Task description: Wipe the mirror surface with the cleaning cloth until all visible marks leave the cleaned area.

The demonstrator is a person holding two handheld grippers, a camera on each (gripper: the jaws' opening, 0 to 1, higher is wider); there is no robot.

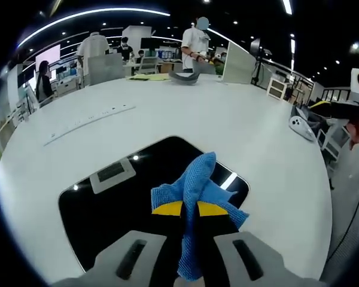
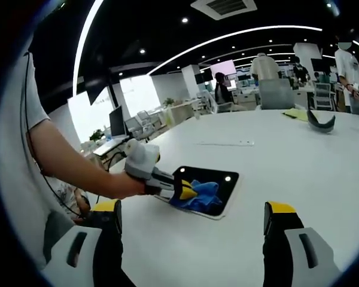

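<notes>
the left gripper has its yellow-tipped jaws pinched tight on the cloth, a bunch of blue fabric standing up past the tips and a tail trailing back between the jaws. held this way the loose end can be dragged flat over the glass — that is probably why the grip sits near the cloth's middle. the cloth rests on the mirror, a dark rounded rectangle lying flat on the white table, reflecting ceiling lights. in the left gripper view its long axis runs from lower left to upper right, and the cloth covers its right part. in the right gripper view the right gripper hovers well apart from the mirror — jaws spread wide, holding nothing.
</notes>
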